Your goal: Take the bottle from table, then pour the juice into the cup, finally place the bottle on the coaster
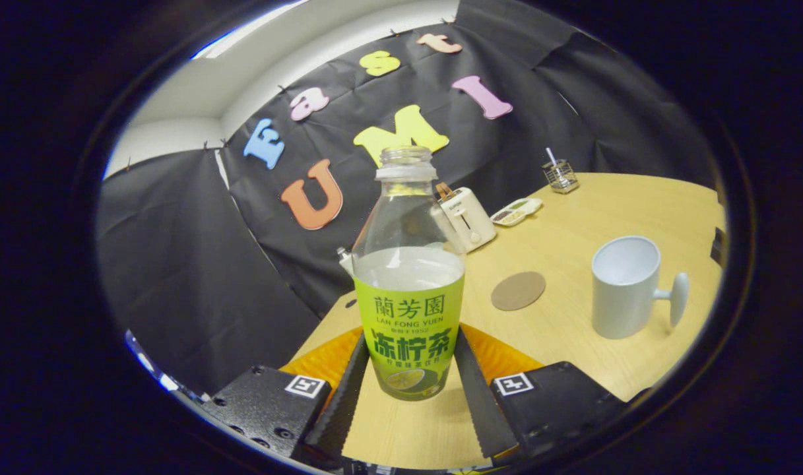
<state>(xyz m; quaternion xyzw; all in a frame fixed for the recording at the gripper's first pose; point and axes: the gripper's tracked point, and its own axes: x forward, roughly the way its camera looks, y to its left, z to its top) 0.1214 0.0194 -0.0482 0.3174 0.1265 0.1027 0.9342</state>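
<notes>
Pale wood grain is what I see under everything: the light wooden desk [573, 244] runs away from me toward the booth's black cloth wall. My hand-held gripper [411, 386] has its two fingers set on either side of the clear plastic bottle with a lime-green label [409, 290], one finger against each flank of the label's lower part, so I read it as clamped on the bottle. The bottle stands upright between the fingers, uncapped at its open neck, with pale juice filling it to just above the label's top edge. I cannot tell whether its base touches the desk or hangs just clear of it.

Beyond the fingers and off to the right lies the round brown cork coaster [518, 291], flat on the desk and bare. Further right of that, apart from the coaster, stands the white cylindrical cup with a knob-ended side handle [627, 287], upright, mouth open, handle pointing right; I cannot see into it well enough to judge any contents.

Behind the bottle, near the cloth wall, sits a cream-coloured toaster [468, 219], partly hidden by the bottle's shoulder. Just beside it to the right lies a white calculator [517, 212], and beyond that a small wire-mesh holder with a white stick in it [560, 175].
</notes>
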